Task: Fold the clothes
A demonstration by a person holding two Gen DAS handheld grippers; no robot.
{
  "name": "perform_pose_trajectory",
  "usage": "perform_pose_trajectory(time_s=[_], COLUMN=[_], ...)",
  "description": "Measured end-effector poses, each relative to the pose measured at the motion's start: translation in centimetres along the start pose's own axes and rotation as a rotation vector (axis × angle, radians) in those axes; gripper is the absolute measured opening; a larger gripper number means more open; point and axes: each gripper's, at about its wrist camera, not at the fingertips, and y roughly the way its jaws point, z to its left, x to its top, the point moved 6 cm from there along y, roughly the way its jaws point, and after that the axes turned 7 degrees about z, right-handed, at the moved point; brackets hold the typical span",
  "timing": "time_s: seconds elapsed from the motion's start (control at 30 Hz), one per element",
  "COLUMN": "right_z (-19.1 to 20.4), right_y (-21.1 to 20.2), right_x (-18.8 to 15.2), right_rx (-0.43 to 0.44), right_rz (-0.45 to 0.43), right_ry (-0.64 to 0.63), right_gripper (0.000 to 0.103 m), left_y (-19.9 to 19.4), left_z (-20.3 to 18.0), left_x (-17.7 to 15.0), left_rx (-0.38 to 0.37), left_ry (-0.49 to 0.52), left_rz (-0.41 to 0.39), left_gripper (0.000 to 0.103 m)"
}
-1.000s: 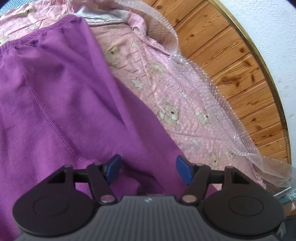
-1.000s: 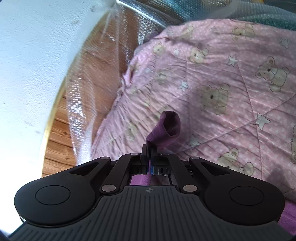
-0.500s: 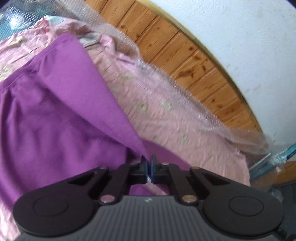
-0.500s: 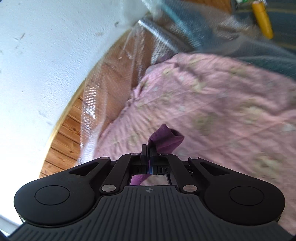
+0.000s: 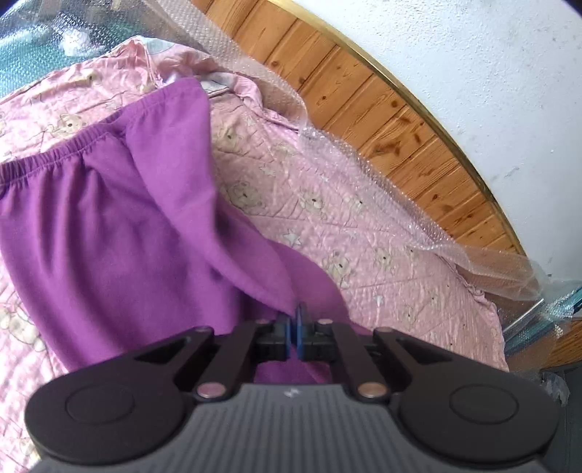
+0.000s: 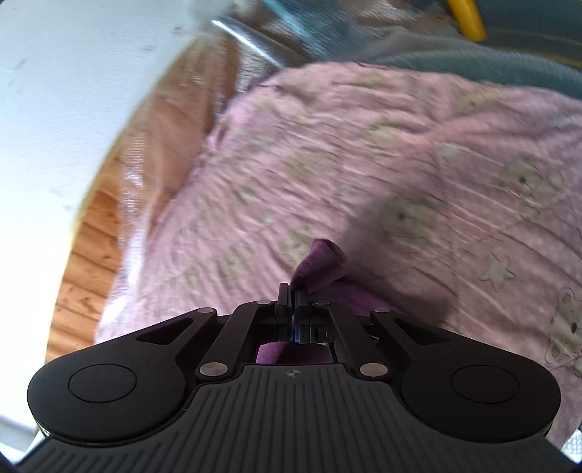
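A purple garment with an elastic waistband lies on a pink quilt printed with teddy bears. In the left wrist view my left gripper is shut on a fold of the purple cloth, which rises from the quilt toward the jaws. In the right wrist view my right gripper is shut on another bit of the purple garment; a small curled tip sticks up past the pads, and the pink quilt lies below. That view is blurred.
Clear bubble wrap drapes along the quilt's far edge. Behind it run wooden boards with a brass strip, then a white wall. A teal fabric and a yellow object lie beyond the quilt in the right wrist view.
My left gripper went from open above the purple cloth to shut on it, then lifted it and drew back. My right gripper stayed shut on its cloth tip and moved across the quilt.
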Motion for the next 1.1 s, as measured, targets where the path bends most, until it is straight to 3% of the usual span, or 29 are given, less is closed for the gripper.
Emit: perform_pose_trajectory(time_s=[0.2, 0.4, 0.53, 0.7, 0.77, 0.87, 0.93, 0.97, 1.0, 1.03, 1.1], right_z=[-4.7, -3.1, -5.1, -5.9, -6.0, -6.2, -6.4, -6.5, -6.4, -6.2, -4.3], right_y=[3.2, 1.9, 3.7, 4.5, 4.3, 3.8, 2.5, 1.5, 0.3, -1.0, -2.1], right_x=[-4.0, -2.7, -3.1, -3.7, -3.7, -3.5, -3.1, -2.8, -2.4, -2.0, -1.4], right_rx=[-0.131, -0.093, -0.185, -0.197, -0.202, -0.216, -0.273, -0.323, -0.407, -0.497, -0.556], right_rz=[0.141, 0.088, 0.138, 0.137, 0.139, 0.133, 0.084, 0.039, -0.029, -0.102, -0.161], right_ry=[0.068, 0.017, 0.006, -0.006, -0.016, -0.003, 0.015, 0.018, -0.004, -0.031, -0.118], right_gripper=[0.0, 0.0, 0.0, 0.0, 0.0, 0.0, 0.014, 0.045, 0.055, 0.054, 0.054], left_y=[1.5, 0.4, 2.5, 4.1, 4.1, 2.9, 1.6, 0.6, -0.5, -1.6, -3.5], left_z=[3.4, 2.7, 4.4, 5.4, 5.4, 5.9, 6.5, 7.1, 7.7, 8.3, 10.0], left_x=[-3.4, -3.3, -5.7, -7.0, -6.9, -6.7, -6.6, -6.3, -5.8, -5.4, -4.0], left_rx=[0.085, 0.06, 0.13, 0.174, 0.175, 0.17, 0.164, 0.157, 0.148, 0.139, 0.131], left_ry=[-0.019, 0.037, 0.047, 0.08, 0.074, 0.055, 0.04, 0.029, 0.017, 0.005, -0.024], left_rz=[0.082, 0.077, 0.148, 0.162, 0.171, 0.171, 0.162, 0.146, 0.127, 0.108, 0.061], left_gripper=[0.003, 0.003, 0.003, 0.005, 0.006, 0.017, 0.024, 0.024, 0.024, 0.024, 0.027])
